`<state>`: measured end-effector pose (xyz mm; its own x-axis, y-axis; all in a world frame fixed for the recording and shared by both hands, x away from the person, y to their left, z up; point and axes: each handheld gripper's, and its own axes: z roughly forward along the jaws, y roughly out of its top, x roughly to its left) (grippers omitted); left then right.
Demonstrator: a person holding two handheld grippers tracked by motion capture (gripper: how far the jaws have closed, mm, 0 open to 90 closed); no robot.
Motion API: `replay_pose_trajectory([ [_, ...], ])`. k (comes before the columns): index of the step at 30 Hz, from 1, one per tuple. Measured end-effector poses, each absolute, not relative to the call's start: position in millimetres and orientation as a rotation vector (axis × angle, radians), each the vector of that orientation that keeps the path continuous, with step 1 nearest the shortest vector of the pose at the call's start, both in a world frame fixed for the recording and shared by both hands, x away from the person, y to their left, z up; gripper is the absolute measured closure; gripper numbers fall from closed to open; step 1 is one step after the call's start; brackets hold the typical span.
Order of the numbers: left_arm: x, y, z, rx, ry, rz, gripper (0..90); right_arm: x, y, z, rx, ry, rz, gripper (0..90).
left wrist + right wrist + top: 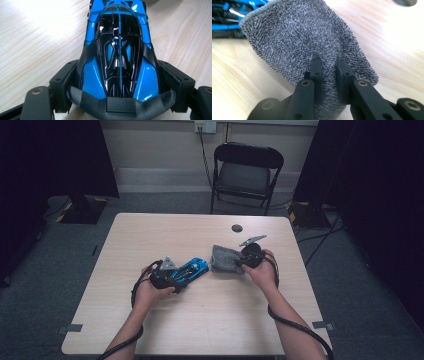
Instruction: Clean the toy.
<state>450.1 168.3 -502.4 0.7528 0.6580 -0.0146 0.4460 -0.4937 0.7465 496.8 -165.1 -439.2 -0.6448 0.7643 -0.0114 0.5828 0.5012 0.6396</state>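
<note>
While the table lies pale under the camera, the blue toy car is clamped at its tail by the left gripper, jaws spread wide round the bodywork. Just right of the car, the grey cloth is pinched by the right gripper, jaws nearly together.

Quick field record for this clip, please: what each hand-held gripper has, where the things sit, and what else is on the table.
left hand-held gripper: shut on blue toy car, jaws on its two sides
right hand-held gripper: shut on grey cloth, pinching a fold
car: at the table's middle, left of the cloth
cloth: close beside the car's far end; contact unclear
other: dark round disc near the far edge
beyond table: black folding chair
</note>
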Motion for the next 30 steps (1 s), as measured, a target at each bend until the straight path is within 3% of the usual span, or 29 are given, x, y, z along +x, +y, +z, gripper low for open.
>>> replay_pose_trajectory([
  [13,450.2,168.5,-502.3,2.176,0.821,0.352,24.0,485.6,-142.1,-408.7,1.033,2.461,1.003,78.2],
  [30,450.1,168.3,-502.4,2.173,0.824,0.351,24.1,470.4,-75.5,-416.8,0.871,2.576,1.029,78.2],
])
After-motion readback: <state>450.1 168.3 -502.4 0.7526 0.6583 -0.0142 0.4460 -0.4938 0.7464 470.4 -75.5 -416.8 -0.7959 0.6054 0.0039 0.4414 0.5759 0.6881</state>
